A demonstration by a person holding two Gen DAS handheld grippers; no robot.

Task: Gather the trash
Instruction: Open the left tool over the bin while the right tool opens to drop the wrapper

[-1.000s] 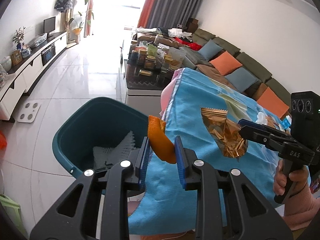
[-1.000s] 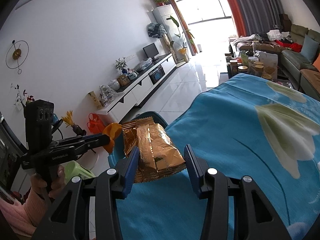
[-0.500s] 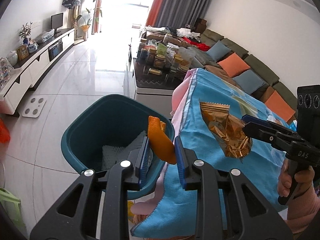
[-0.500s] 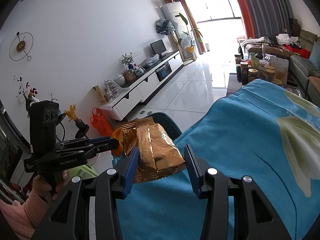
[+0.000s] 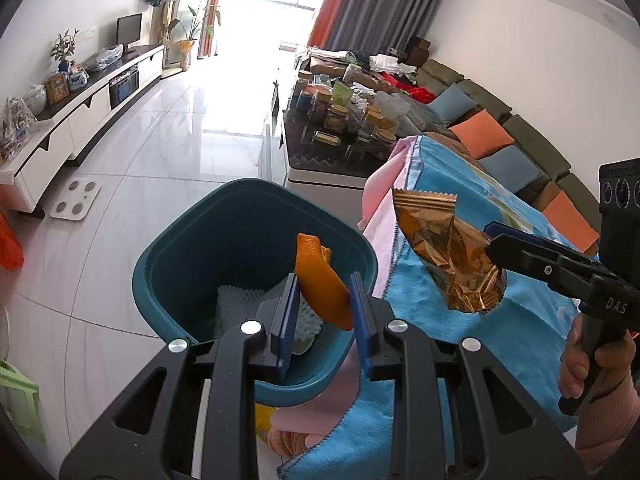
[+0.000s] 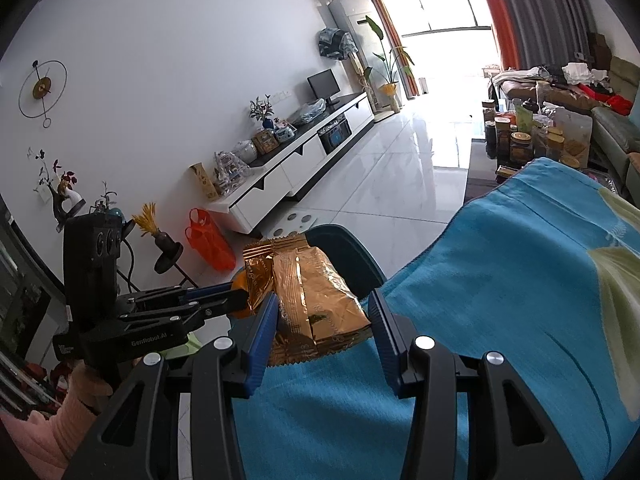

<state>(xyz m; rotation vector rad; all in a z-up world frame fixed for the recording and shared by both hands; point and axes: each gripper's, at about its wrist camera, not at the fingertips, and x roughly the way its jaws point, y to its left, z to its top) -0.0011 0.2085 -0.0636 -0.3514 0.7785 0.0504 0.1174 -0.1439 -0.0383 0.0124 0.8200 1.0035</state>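
My left gripper [image 5: 323, 304] is shut on a curl of orange peel [image 5: 320, 282], held over the open mouth of the teal bin [image 5: 188, 252]. White foam netting [image 5: 240, 304] lies inside the bin. In the left wrist view my right gripper [image 5: 494, 240] comes in from the right, shut on a crumpled gold snack wrapper [image 5: 444, 260] above the edge of the blue cloth [image 5: 460, 340]. In the right wrist view the gold wrapper [image 6: 316, 300] sits between the blue pads of my right gripper [image 6: 324, 314], with the teal bin [image 6: 356, 256] just behind it and the left gripper [image 6: 236, 298] at left.
The blue cloth covers a table [image 6: 520, 300] at the bin's right, with a pink cloth [image 5: 380, 216] hanging beneath it. A coffee table of jars [image 5: 344, 128] stands beyond, a sofa [image 5: 500, 140] along the right wall, a white TV cabinet [image 5: 80, 120] at left. A scale [image 5: 76, 200] lies on the tiled floor.
Both grippers have shifted toward the bin. The peel now hangs over the bin's opening rather than over the cloth edge, and the wrapper has come closer to the cloth's edge by the bin.
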